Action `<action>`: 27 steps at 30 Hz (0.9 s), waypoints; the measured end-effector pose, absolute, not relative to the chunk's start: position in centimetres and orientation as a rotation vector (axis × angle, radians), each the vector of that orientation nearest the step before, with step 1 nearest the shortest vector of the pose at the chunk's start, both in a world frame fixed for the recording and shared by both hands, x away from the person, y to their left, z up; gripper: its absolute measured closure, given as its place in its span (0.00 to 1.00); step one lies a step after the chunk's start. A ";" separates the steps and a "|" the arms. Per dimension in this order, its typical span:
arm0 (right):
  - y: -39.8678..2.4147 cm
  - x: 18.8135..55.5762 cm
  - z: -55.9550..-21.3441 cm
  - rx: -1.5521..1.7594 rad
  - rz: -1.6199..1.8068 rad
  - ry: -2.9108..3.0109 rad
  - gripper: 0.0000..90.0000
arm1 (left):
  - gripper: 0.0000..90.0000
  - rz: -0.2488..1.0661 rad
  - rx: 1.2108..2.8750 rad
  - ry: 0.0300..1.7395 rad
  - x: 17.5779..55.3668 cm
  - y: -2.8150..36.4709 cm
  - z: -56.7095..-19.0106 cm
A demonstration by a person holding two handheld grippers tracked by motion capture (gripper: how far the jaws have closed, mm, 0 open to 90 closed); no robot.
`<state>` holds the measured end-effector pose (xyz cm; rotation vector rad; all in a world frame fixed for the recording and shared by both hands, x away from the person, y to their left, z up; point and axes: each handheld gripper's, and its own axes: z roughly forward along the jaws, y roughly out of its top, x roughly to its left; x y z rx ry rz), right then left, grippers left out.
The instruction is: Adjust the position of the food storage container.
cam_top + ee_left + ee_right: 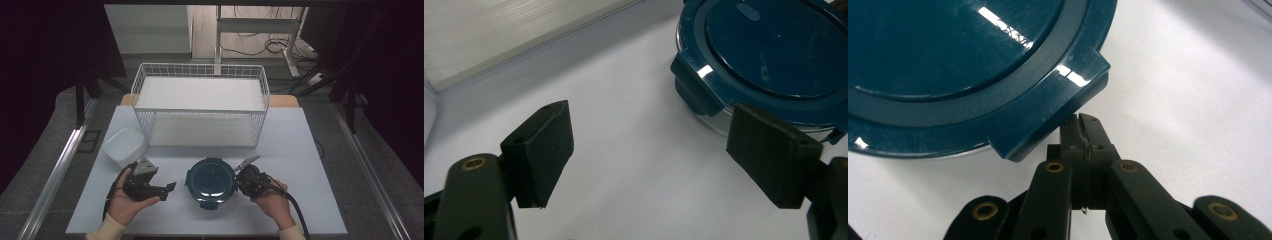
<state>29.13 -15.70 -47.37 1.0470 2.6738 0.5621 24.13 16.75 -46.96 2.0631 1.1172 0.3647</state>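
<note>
A round container with a dark blue lid (211,181) sits on the near middle of the pale counter (300,150), between the person's two hands. The lid has clip flaps around its rim, and a clear body shows just below it in the left gripper view (719,117). The right claw (239,176) is at the container's right edge, its jaws pressed tight together with nothing between them; in the right gripper view the closed tips (1082,127) sit right under the lower edge of one lid flap (1058,115), touching it or a hair short of it, I cannot tell which. The right hand (270,200) holds that claw low, pointing left towards the container. The left claw (170,187) is just left of the container, held by the left hand (127,202), and its jaws stand wide apart with only bare counter between them; its two black pads (544,150) frame empty surface, with the container's lid off to the far right of them and not touched. Behind, on the far half of the counter, stands a white wire basket rack (200,107) with two shelves. A white rectangular tub (124,145) rests by the rack's near left corner, well apart from the blue-lidded container.
</note>
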 end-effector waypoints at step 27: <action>-21.9 29.4 -44.5 1.272 1.222 2.474 0.29 | 0.20 0.359 2.015 1.147 24.2 17.7 -46.5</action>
